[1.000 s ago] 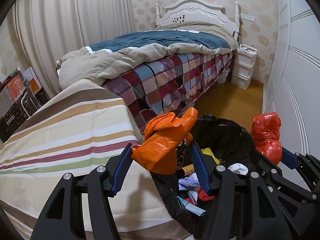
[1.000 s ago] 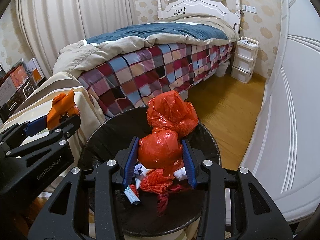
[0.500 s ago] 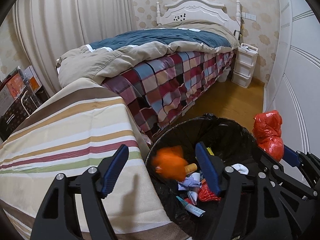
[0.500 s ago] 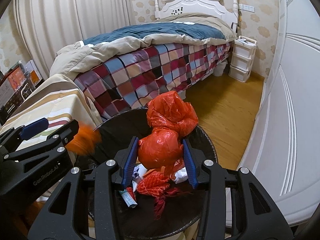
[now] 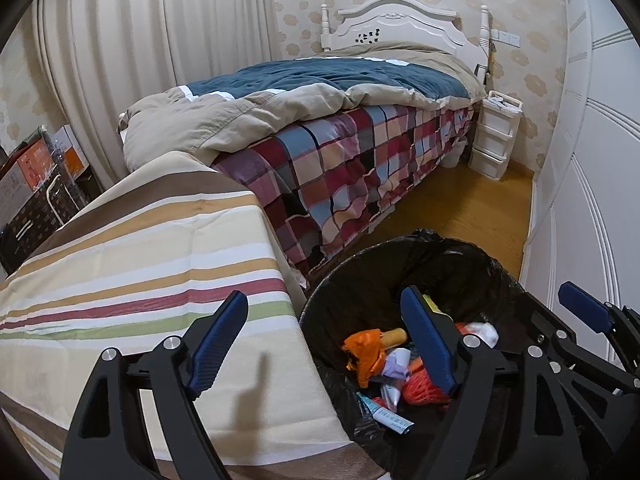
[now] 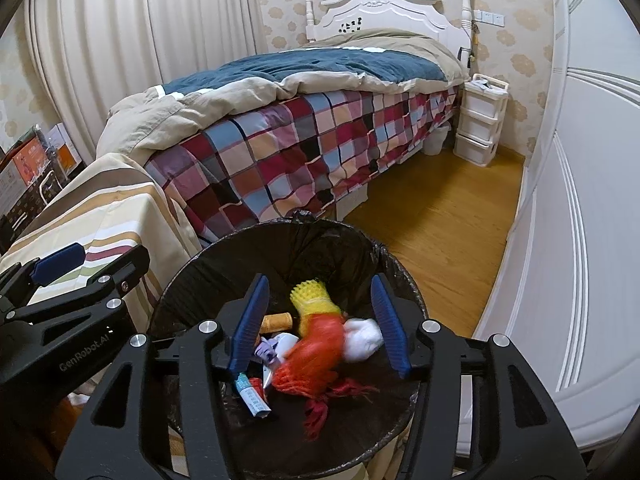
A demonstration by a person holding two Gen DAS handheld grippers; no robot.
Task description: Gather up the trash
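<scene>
We note both units poised over the trash bin (image 6: pixel 192 276), which is lined with a black bag and stands between the striped tabletop (image 5: pixel 132 264) and the white wardrobe (image 6: pixel 592 240). Left hand-held gripper (image 5: pixel 324 340): jaws have just been opening, now spread wide, nothing between them. The orange bag (image 5: pixel 362 354) lies inside the bin among other rubbish. Right hand-held gripper (image 6: pixel 320 320): jaws have just been opening, released; the red bag (image 6: pixel 316 354), motion-blurred, is below them in the bin, clear of both pads, beside a white wad (image 6: pixel 362 338).
</scene>
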